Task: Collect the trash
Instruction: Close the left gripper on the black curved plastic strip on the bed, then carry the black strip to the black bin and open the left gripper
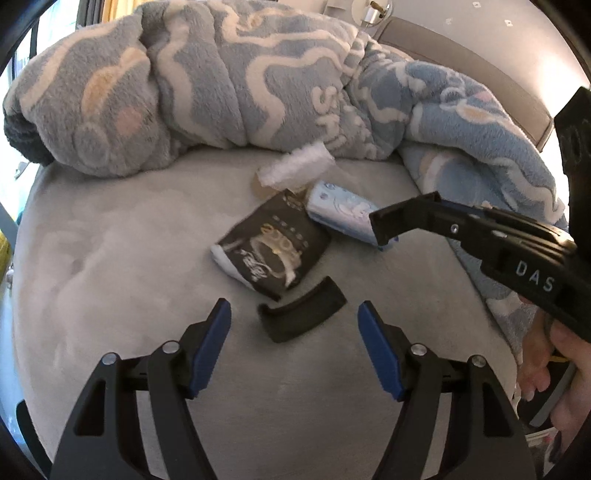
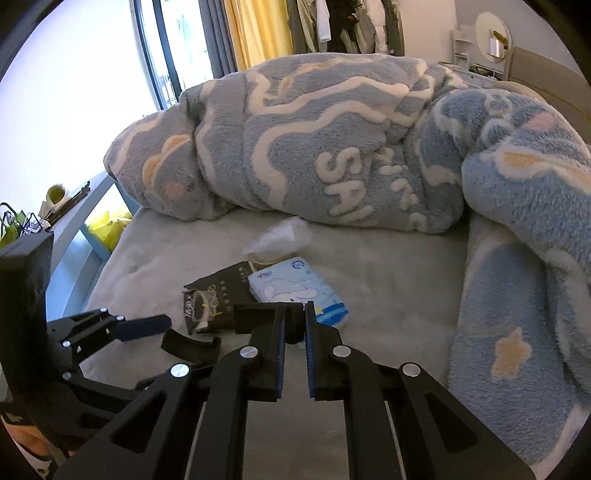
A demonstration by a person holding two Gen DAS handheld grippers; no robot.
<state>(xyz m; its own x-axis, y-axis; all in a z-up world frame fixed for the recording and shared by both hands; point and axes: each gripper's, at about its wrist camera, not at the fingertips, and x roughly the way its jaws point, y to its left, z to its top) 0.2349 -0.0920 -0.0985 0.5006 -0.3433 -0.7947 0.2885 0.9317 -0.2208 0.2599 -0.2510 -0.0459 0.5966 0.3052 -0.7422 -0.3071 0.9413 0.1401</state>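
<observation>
On the grey bed sheet point(image 1: 110, 258) lie a black snack packet point(image 1: 273, 247), a blue tissue pack point(image 1: 343, 214), a clear crumpled wrapper point(image 1: 295, 166) and a curved black plastic piece point(image 1: 303, 314). My left gripper point(image 1: 293, 317) is open, its jaws either side of the black plastic piece, just short of it. My right gripper point(image 2: 294, 321) is nearly shut and holds nothing, its tips over the near end of the tissue pack point(image 2: 295, 291). The right gripper also shows in the left wrist view point(image 1: 384, 225). The packet point(image 2: 218, 299), wrapper point(image 2: 280, 236) and plastic piece point(image 2: 192, 347) show in the right wrist view.
A bunched blue-and-cream fleece blanket point(image 1: 240, 81) fills the back of the bed and runs down its right side point(image 2: 517, 258). A window and yellow curtain point(image 2: 255, 29) stand behind. A blue shelf with clutter point(image 2: 85, 206) is left of the bed.
</observation>
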